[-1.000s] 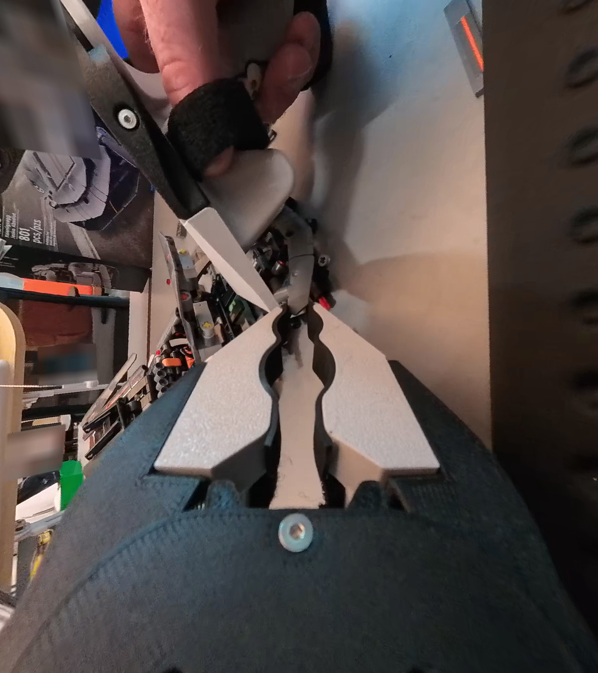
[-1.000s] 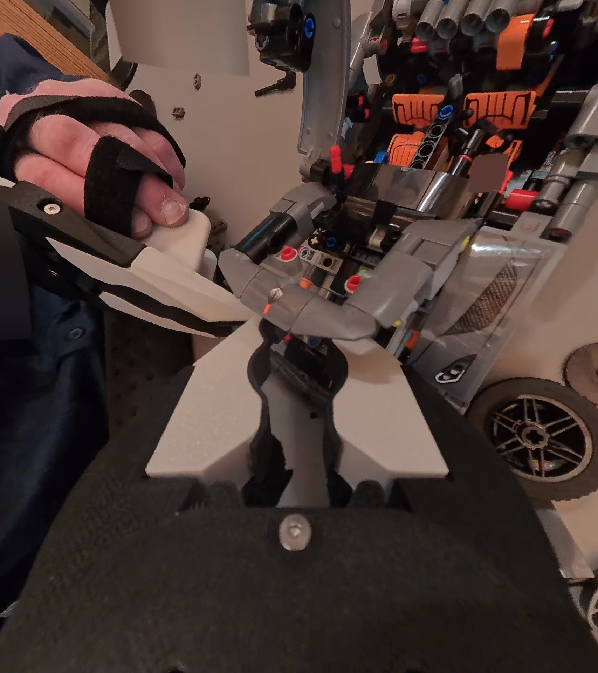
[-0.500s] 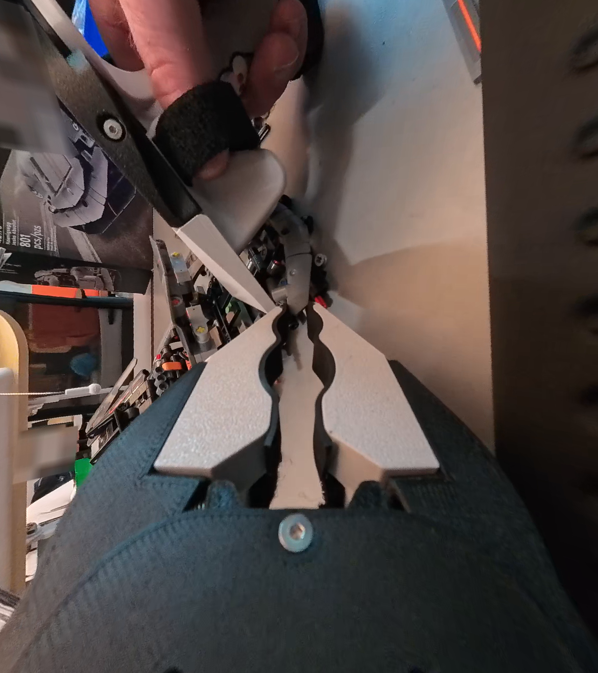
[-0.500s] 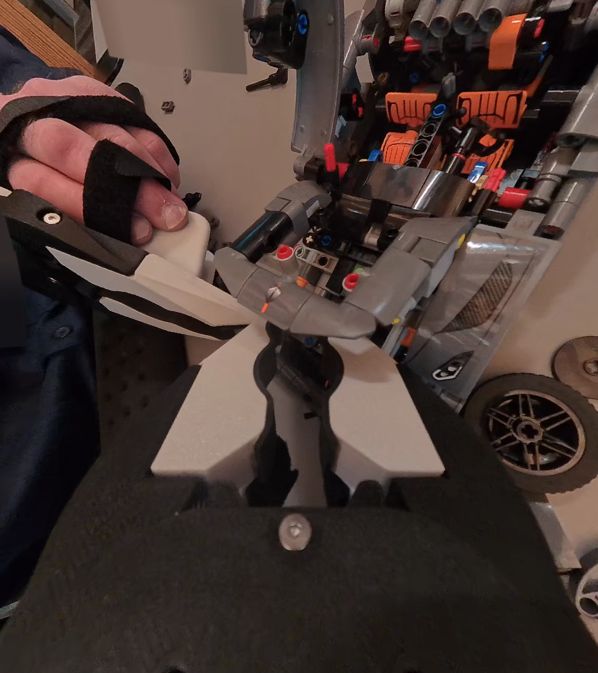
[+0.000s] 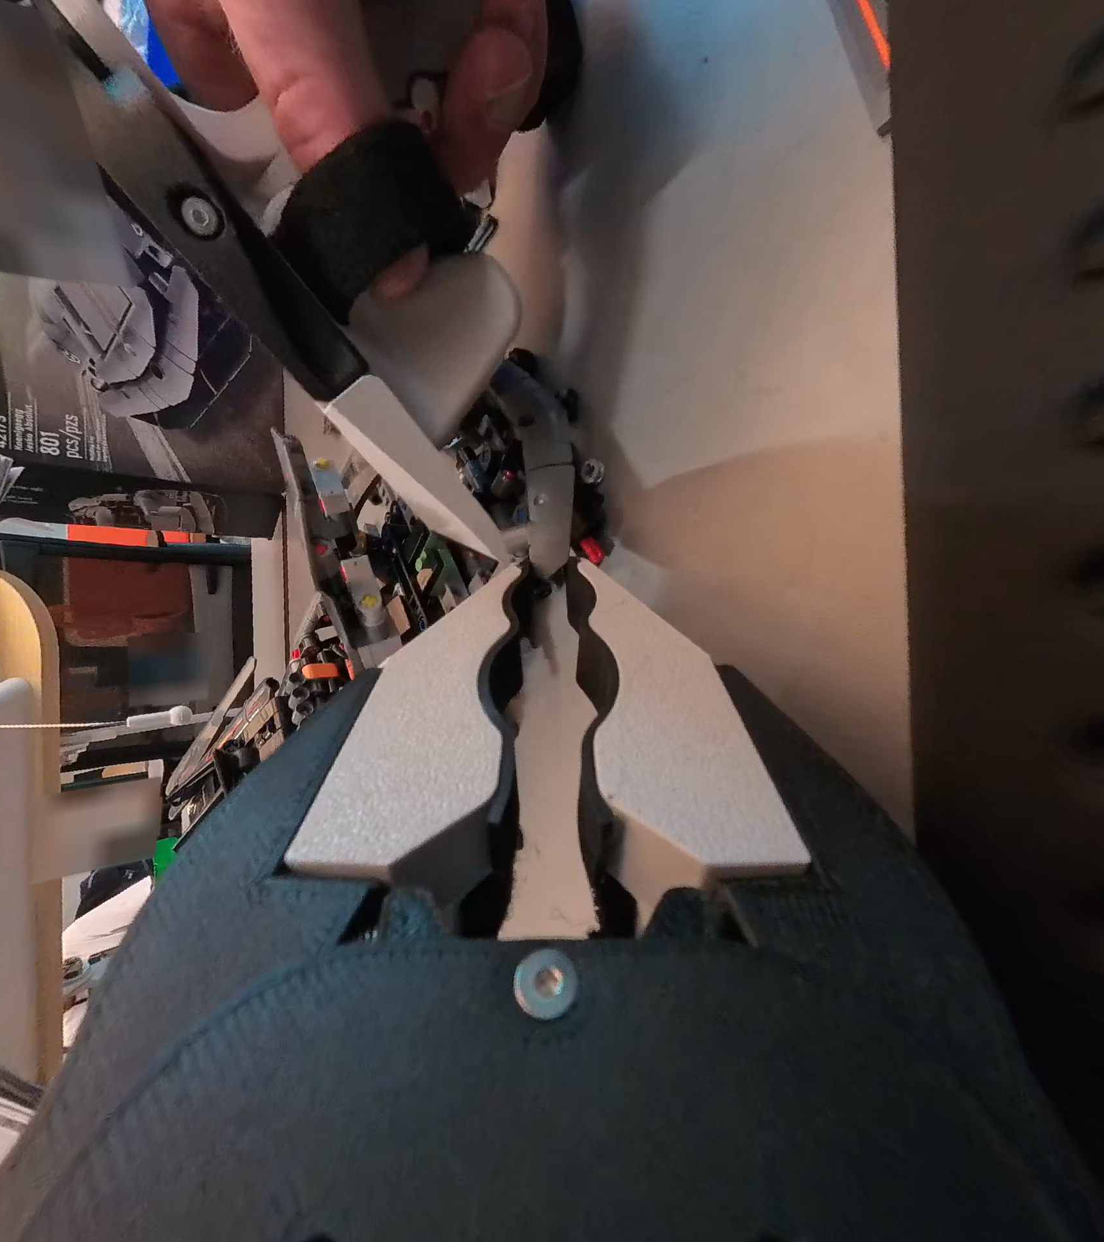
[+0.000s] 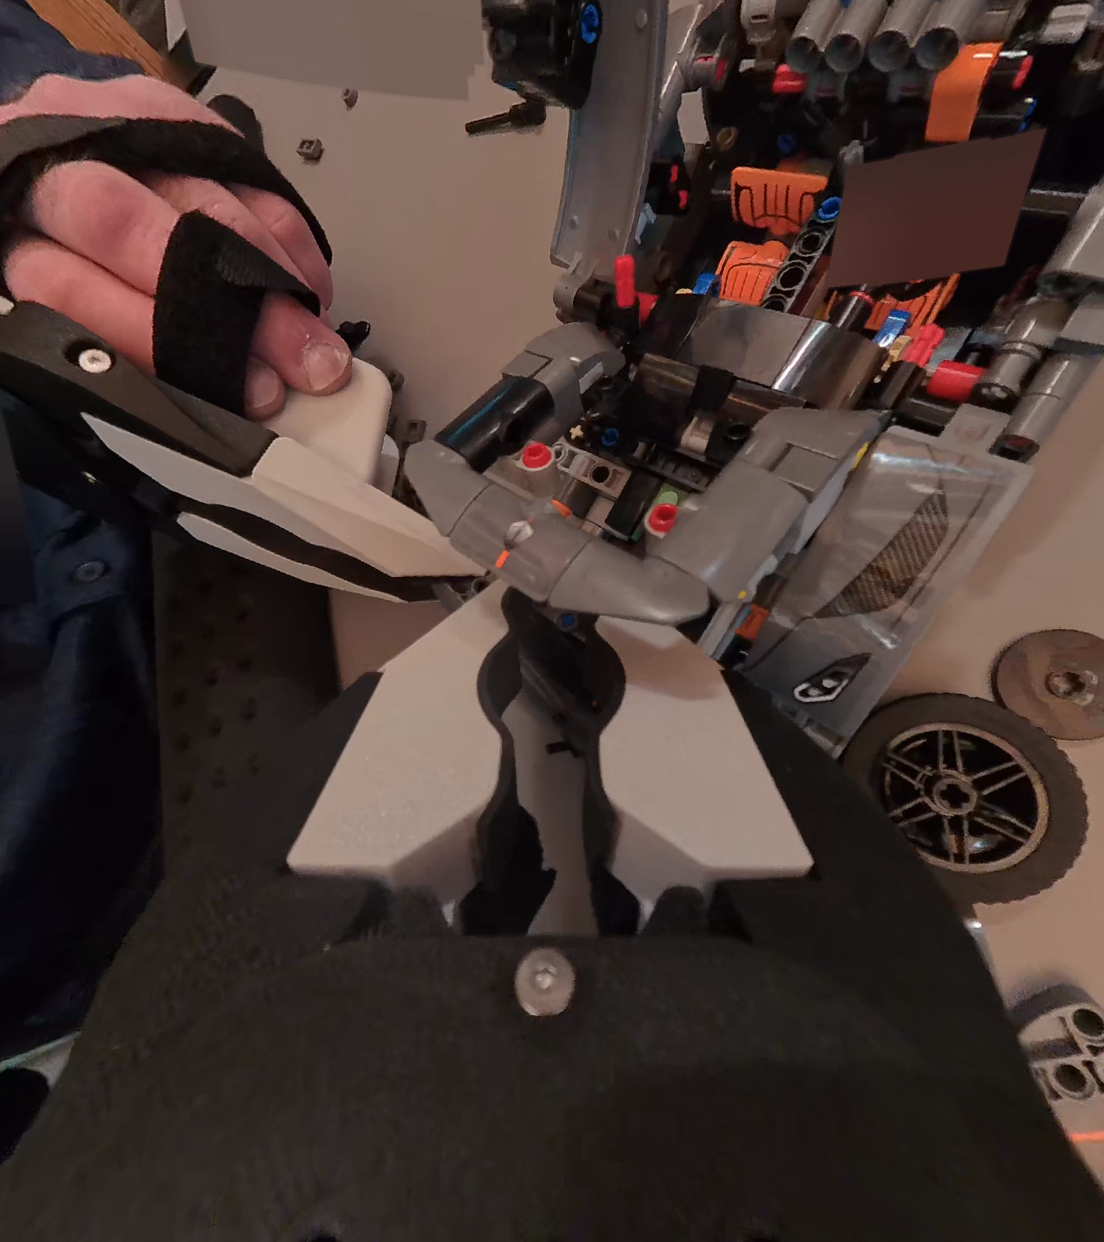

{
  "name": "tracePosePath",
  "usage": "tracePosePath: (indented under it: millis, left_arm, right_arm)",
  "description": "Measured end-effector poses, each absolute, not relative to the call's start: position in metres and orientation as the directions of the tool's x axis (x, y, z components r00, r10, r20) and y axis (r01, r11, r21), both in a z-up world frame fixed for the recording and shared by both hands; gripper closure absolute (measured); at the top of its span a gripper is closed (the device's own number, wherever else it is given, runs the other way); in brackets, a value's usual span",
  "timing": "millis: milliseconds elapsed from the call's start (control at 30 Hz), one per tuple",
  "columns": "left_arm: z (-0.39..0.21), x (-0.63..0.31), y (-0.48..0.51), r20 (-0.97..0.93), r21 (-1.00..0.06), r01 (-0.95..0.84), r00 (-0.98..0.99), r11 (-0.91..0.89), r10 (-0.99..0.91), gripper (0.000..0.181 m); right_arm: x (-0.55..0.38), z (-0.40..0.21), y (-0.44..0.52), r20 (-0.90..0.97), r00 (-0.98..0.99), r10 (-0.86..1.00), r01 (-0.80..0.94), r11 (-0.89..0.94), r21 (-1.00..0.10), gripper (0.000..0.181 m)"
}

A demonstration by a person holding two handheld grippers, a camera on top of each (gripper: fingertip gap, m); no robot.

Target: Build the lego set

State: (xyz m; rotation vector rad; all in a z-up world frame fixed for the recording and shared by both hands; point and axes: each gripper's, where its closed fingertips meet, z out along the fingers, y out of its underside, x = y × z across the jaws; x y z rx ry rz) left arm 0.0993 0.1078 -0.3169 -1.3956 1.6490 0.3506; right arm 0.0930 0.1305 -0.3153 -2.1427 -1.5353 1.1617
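Observation:
A grey lego car front section (image 6: 609, 571) with red pins and black inner parts is held above the pale table. My right gripper (image 6: 552, 605) is shut on its near underside. My left gripper (image 6: 461, 571) comes in from the left, a strapped hand on it, its tips on the section's left end. In the left wrist view my left gripper (image 5: 545, 574) is shut on the thin grey edge of the section (image 5: 549, 497). There the right gripper (image 5: 492, 544) reaches in from the upper left, tips meeting mine.
The larger car body (image 6: 838, 222) with orange and grey parts stands behind. A spoked wheel (image 6: 965, 796), a grey disc (image 6: 1066, 682) and a grey connector (image 6: 1073, 1048) lie at right. The set box (image 5: 119, 376) is at left, a dark perforated panel (image 5: 1039, 470) at right.
Both grippers keep their hold on the grey section. It has shifted only slightly, and the right gripper and hand have drifted a little in the left wrist view.

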Motion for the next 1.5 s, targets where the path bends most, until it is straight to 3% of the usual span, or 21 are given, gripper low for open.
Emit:
tracePosePath:
  millis: [33, 633, 933, 1067, 1500]
  left_arm:
    - [-0.317, 0.099, 0.108, -0.776, -0.329, -0.890, 0.063, 0.317, -0.628, 0.174]
    - [-0.319, 0.102, 0.109, -0.749, -0.359, -0.885, 0.082, 0.298, -0.657, 0.174]
    - [-0.320, 0.102, 0.108, -0.736, -0.375, -0.878, 0.087, 0.297, -0.671, 0.174]
    - [-0.320, 0.101, 0.108, -0.738, -0.371, -0.879, 0.083, 0.300, -0.670, 0.174]
    - [-0.326, 0.090, 0.110, -0.708, -0.368, -0.892, 0.085, 0.263, -0.701, 0.172]
  right_arm:
    - [0.094, -0.315, 0.131, -0.438, 0.115, 0.892, 0.682, -0.392, -0.618, 0.172]
    - [0.094, -0.316, 0.130, -0.393, 0.107, 0.913, 0.702, -0.349, -0.621, 0.171]
    - [0.093, -0.316, 0.134, -0.356, 0.118, 0.927, 0.689, -0.334, -0.643, 0.181]
    - [0.094, -0.314, 0.131, -0.391, 0.113, 0.913, 0.689, -0.356, -0.631, 0.168]
    - [0.093, -0.317, 0.130, -0.340, 0.109, 0.934, 0.698, -0.315, -0.643, 0.170]
